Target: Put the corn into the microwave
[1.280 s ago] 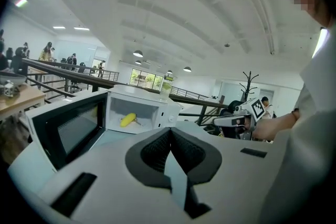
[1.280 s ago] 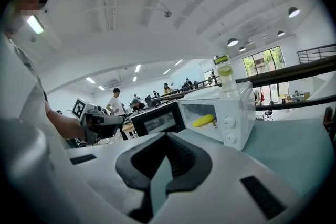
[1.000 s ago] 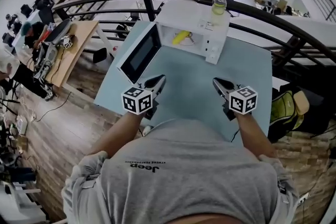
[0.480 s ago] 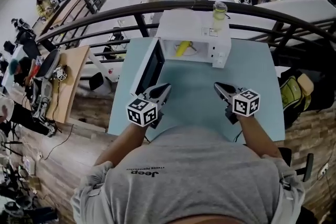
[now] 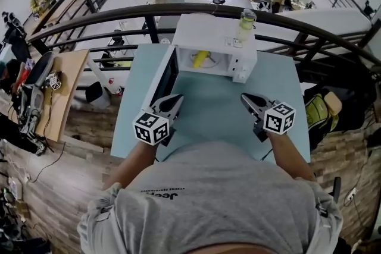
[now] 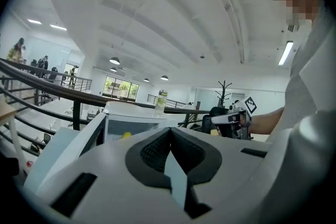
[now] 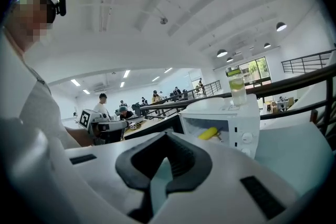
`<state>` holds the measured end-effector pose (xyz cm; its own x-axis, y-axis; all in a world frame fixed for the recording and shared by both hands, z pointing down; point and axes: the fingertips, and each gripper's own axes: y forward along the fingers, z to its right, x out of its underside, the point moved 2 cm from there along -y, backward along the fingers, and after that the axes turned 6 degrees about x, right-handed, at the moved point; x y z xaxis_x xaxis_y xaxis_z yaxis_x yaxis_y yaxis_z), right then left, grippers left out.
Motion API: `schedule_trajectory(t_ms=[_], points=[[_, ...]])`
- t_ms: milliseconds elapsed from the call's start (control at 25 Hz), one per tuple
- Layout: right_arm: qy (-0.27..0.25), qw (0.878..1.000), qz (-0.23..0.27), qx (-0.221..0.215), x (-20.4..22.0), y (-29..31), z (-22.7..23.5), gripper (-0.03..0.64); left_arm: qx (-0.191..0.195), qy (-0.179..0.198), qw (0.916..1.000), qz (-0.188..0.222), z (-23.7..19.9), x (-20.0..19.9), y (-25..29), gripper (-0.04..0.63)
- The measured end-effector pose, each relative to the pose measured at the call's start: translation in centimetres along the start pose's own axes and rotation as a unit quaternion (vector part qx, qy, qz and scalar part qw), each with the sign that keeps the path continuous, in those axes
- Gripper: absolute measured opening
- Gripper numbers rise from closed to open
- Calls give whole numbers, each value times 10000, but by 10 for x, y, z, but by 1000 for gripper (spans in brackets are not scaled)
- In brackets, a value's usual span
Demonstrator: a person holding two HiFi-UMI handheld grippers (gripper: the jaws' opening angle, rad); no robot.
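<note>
Left gripper (image 5: pixel 172 103) and right gripper (image 5: pixel 249 101) are hovering close to the body over the table (image 5: pixel 214 119), probably because the job's basically done. Both are sitting with jaws pressed together, holding nothing. The corn (image 5: pixel 200 58) is lying inside the microwave (image 5: pixel 208 30), door (image 5: pixel 166 75) swinging wide on the left. A jar (image 5: pixel 246 13) is sitting on top. Guessing shutting the door's what's left.

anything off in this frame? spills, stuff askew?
Nothing spilled or damaged. The microwave has its door swung wide open, with the corn lying inside. A drink bottle stands upright on the right side of the microwave's top, an odd perch if the microwave gets bumped.
</note>
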<state>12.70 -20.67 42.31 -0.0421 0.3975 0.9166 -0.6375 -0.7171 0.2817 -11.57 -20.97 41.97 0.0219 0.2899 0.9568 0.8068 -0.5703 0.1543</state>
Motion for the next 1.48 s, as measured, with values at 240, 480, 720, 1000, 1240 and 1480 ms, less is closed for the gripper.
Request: schedule_trajectory(t_ms=[240,480,720,1000,1240,1480], points=[[182,9998,-118,54,9,-5,17,17,14,15,10000,72,10,-2,10,18],[141,9998,-104,-2,11,-2,22,17,-96,-49,9999,-11,13,4,10,18],[89,9999,-140,-5,16,1,24,17,-174,24,9998,-25,14,1,7,18],[73,9999,-105,-34,16,4,22,17,-216,-5,9997,-95,14,4,4,18],[87,9999,-113,-29,19,3,22,17,-182,33,9997,-129,15,4,5,18],[85,9999,-106,-17,20,2,24,17,-147,9,9998,-116,16,5,8,18]])
